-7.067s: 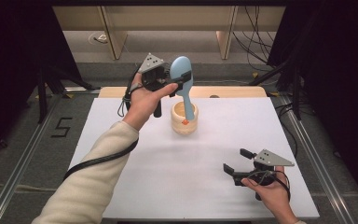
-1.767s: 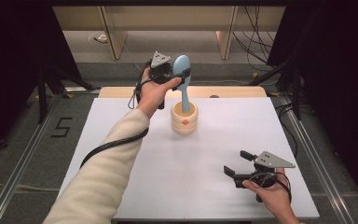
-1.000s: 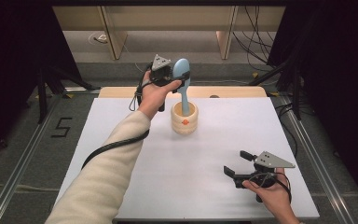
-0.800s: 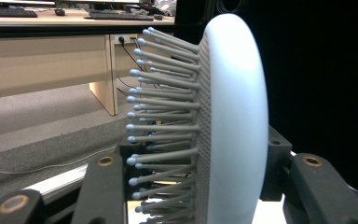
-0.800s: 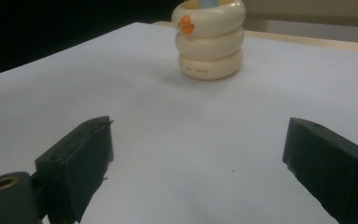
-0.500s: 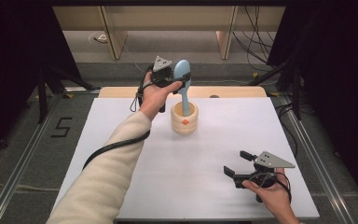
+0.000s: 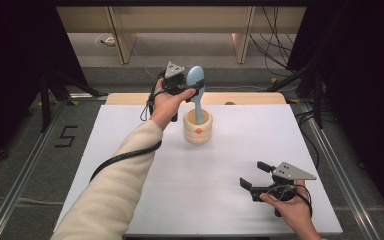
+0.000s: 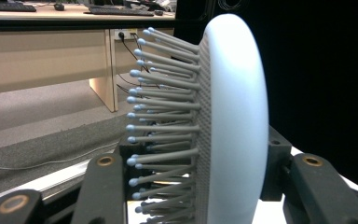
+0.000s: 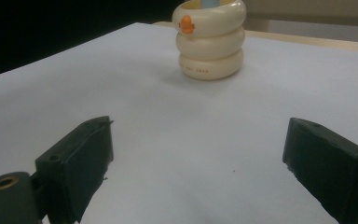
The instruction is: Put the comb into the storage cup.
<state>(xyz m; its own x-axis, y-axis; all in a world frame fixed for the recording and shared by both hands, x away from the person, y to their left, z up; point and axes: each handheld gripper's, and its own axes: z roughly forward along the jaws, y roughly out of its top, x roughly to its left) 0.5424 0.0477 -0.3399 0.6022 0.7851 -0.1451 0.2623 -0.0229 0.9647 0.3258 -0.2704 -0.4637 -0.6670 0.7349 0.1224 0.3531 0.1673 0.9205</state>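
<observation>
Black jaws of the left gripper (image 7: 192,91) are clamped on the head of a pale blue hairbrush (image 7: 196,80), one jaw on the bristle side, the other on the smooth back. In the left gripper view the brush head (image 8: 228,116) stands on edge between the jaws, grey bristles with small round tips pointing to that view's left, smooth rounded back to the right. Left hand (image 7: 167,102) wraps the gripper body; grey three-cornered plate sits on top, cable loops down along the cream sleeve (image 7: 115,185).

Brush is upright, handle end down inside a cream holder (image 7: 197,126) shaped like stacked rings, orange duck mark on its front. Holder stands on the white table (image 7: 130,150), toward the far middle, just right of the left hand. In the right gripper view the holder (image 9: 209,39) shows three rings, with a bit of blue handle at the top opening.

Right gripper (image 7: 252,176) is down at the near right of the table, well apart from the holder, held in the right hand (image 7: 290,210). Its jaws stand wide apart, nothing between them, aimed toward the holder; white tabletop shows in the gap.

Beyond the table: grey carpet floor, wooden desk legs, cables on the floor at far right, a "5" marked on the floor at left.
</observation>
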